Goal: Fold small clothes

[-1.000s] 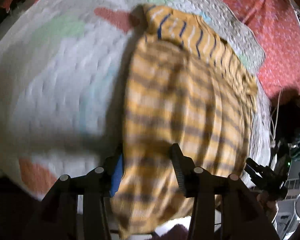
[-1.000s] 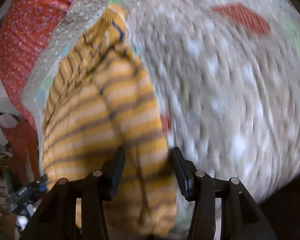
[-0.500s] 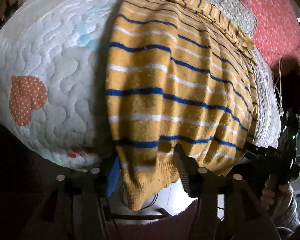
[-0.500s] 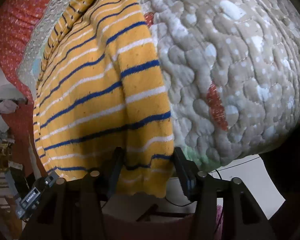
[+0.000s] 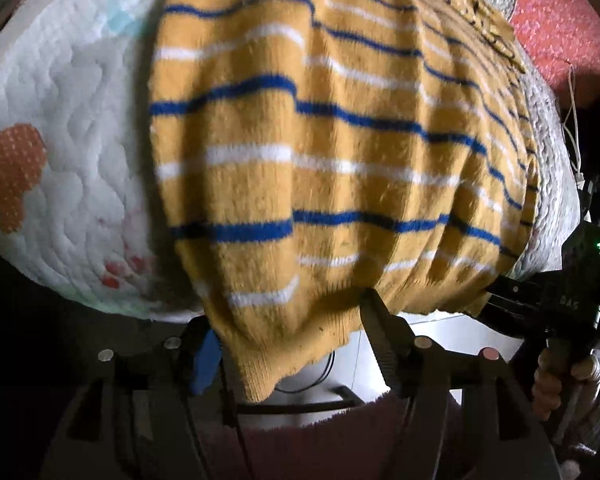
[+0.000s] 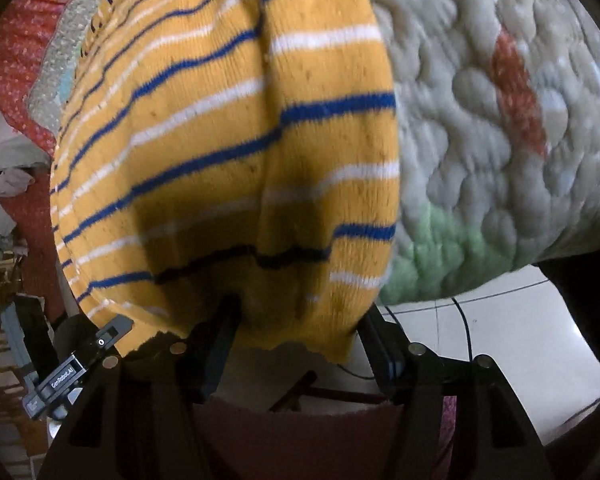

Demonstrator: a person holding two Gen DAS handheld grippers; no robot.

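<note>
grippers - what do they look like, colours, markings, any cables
Both are black two-finger frames with round silver bolts. The left gripper has a blue pad on one finger. The right gripper bears pale lettering and a green light; thin black cables trail under both.

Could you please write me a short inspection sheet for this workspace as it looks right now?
Surface: quilted bedcover with coloured patches.
Job's things: yellow striped sweater spread on the quilt, hem hanging off the near edge.
Clutter: nothing seen on the quilt.
Grippers: left tongs and right tongs each straddle a hem corner; whether they are clamped cannot be told.
Cables: black cable on the floor.
Surroundings: red patterned cloth, pale tiled floor.
</note>
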